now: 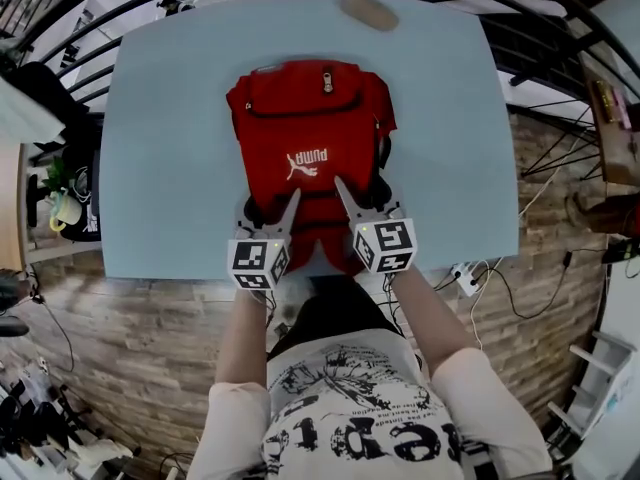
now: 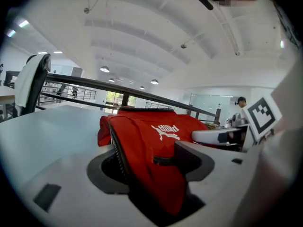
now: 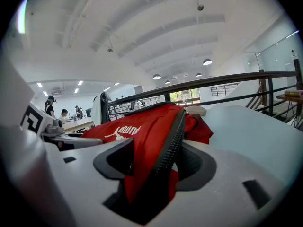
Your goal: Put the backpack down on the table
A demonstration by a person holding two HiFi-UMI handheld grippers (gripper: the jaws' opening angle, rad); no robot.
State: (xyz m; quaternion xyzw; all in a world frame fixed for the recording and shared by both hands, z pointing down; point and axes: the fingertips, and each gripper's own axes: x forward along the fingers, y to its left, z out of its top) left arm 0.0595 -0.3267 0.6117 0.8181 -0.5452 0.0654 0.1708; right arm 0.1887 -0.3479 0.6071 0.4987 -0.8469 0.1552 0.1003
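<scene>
A red backpack [image 1: 310,118] with a white logo lies flat on the pale blue table [image 1: 170,168], its near end at the table's front edge. My left gripper [image 1: 270,206] is at the bag's near left corner and my right gripper [image 1: 365,193] at its near right corner. In the left gripper view, red fabric with a black zipper edge [image 2: 118,155] stands between the spread jaws of the left gripper [image 2: 149,160]. The right gripper view shows the same: a fold with a zipper [image 3: 173,141] stands loose between the wide jaws of the right gripper [image 3: 151,162].
A beige oval object [image 1: 367,11] sits at the table's far edge. A black railing [image 1: 560,28] curves around the table's far and right sides. A power strip with cables [image 1: 465,278] lies on the wood floor to the right. People stand far off in the background [image 2: 241,100].
</scene>
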